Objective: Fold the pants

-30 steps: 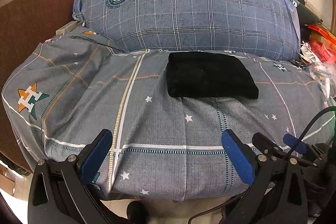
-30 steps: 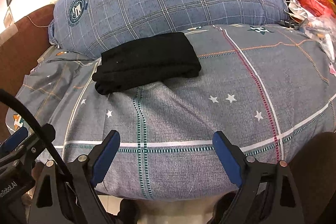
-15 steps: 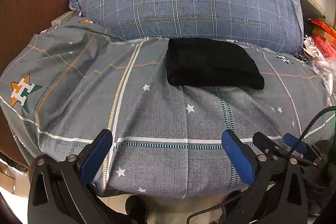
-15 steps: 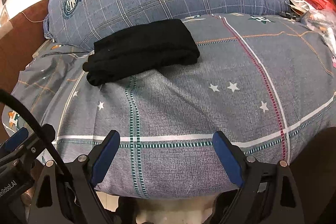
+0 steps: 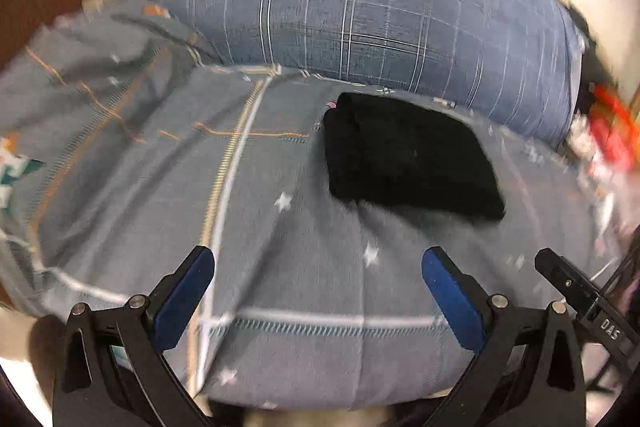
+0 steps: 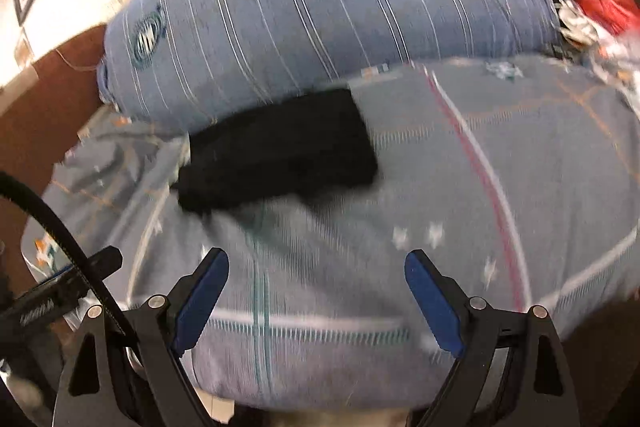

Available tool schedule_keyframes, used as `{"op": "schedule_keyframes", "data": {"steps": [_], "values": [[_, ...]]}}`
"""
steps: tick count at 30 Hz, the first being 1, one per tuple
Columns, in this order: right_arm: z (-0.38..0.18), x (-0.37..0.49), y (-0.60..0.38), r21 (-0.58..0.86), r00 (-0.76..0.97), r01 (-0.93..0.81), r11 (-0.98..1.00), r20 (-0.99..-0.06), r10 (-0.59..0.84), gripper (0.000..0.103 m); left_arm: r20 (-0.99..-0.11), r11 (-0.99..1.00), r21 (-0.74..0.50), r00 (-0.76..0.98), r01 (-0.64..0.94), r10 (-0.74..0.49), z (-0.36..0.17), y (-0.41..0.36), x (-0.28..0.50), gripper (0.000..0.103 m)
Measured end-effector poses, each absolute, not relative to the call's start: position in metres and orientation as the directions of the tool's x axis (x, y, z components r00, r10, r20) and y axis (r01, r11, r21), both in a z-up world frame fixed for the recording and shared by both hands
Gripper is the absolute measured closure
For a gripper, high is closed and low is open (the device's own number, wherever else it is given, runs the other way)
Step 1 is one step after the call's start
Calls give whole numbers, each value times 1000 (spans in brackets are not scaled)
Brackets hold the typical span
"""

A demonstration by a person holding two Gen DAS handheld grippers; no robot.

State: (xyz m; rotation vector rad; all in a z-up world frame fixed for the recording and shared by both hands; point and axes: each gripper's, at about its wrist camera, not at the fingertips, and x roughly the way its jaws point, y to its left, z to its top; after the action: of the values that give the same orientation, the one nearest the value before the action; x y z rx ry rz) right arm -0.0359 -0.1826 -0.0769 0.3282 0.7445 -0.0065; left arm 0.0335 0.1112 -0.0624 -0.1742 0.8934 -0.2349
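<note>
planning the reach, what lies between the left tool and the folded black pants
Only bare grey bedspread with small white stars, as the left wrist view shows. The left tool is open and the black pants lie apart from it.

Both wrist views face the bed [image 5: 280,267]; share black pants [image 6: 280,151].

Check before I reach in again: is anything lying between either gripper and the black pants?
Nothing visible. Only bare grey bedspread lies between the open left gripper and the black pants, and likewise ahead of the open right gripper.
</note>
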Motion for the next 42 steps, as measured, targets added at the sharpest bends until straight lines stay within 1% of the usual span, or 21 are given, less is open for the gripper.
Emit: {"op": "schedule_keyframes", "data": {"steps": [3,5,10,13,16,17,18,19,20,21,22,23,24,25,28,30,33,36,39,40,42], "values": [[-66,0,-207,343,737,85,935,-654,173,10,-752,905,-410,521,110,-404,-70,120,74,0],[-66,28,-225,393,732,79,916,-646,214,10,-752,877,-468,474,106,-458,-79,118,102,0],[-86,100,-252,451,700,79,889,-661,273,11,-775,880,-451,423,149,-469,-98,94,158,0],[-108,138,-260,536,655,77,841,-663,363,11,-790,866,-450,356,217,-499,-111,72,192,0],[-130,166,-261,582,610,80,809,-671,423,14,-807,859,-450,300,245,-508,-127,54,209,0],[-131,170,-260,584,621,68,809,-659,424,14,-809,866,-428,318,258,-494,-127,50,210,0],[-130,174,-257,583,626,47,811,-650,430,21,-808,866,-411,326,286,-491,-124,44,208,1],[-131,177,-254,598,610,36,801,-647,456,28,-805,853,-418,308,312,-507,-122,37,204,5],[-130,180,-251,597,603,40,801,-654,457,32,-808,863,-400,327,307,-491,-119,37,203,17],[-127,180,-249,590,606,32,807,-654,454,43,-804,867,-392,344,307,-485,-113,37,199,29],[-121,178,-245,589,604,9,808,-647,465,51,-795,863,-402,351,305,-494,-109,40,197,34],[-112,174,-242,583,607,-9,813,-643,468,62,-784,858,-423,358,291,-507,-104,46,197,42],[-102,170,-240,575,615,-22,818,-637,465,68,-774,852,-445,361,275,-520,-100,53,200,47],[-94,167,-239,580,623,-38,814,-623,473,70,-762,843,-470,362,262,-537,-96,59,202,47],[-67,164,-235,607,640,-88,790,-573,511,71,-731,807,-548,343,221,-590,-86,70,214,47],[-53,170,-227,584,651,-115,804,-566,505,72,-736,818,-535,359,210,-573,-82,70,223,47],[-50,186,-219,555,656,-113,824,-581,481,72,-761,850,-486,379,206,-527,-84,62,238,47],[-62,197,-218,510,665,-67,857,-618,420,73,-803,883,-442,369,158,-468,-102,60,249,47],[-90,205,-226,461,646,14,887,-682,344,72,-786,854,-505,343,121,-514,-117,69,252,42],[-101,206,-230,442,631,39,896,-706,321,71,-780,845,-523,334,117,-529,-117,71,251,42],[-113,205,-237,429,615,64,901,-728,303,59,-768,836,-534,341,128,-542,-109,78,246,45]]}}
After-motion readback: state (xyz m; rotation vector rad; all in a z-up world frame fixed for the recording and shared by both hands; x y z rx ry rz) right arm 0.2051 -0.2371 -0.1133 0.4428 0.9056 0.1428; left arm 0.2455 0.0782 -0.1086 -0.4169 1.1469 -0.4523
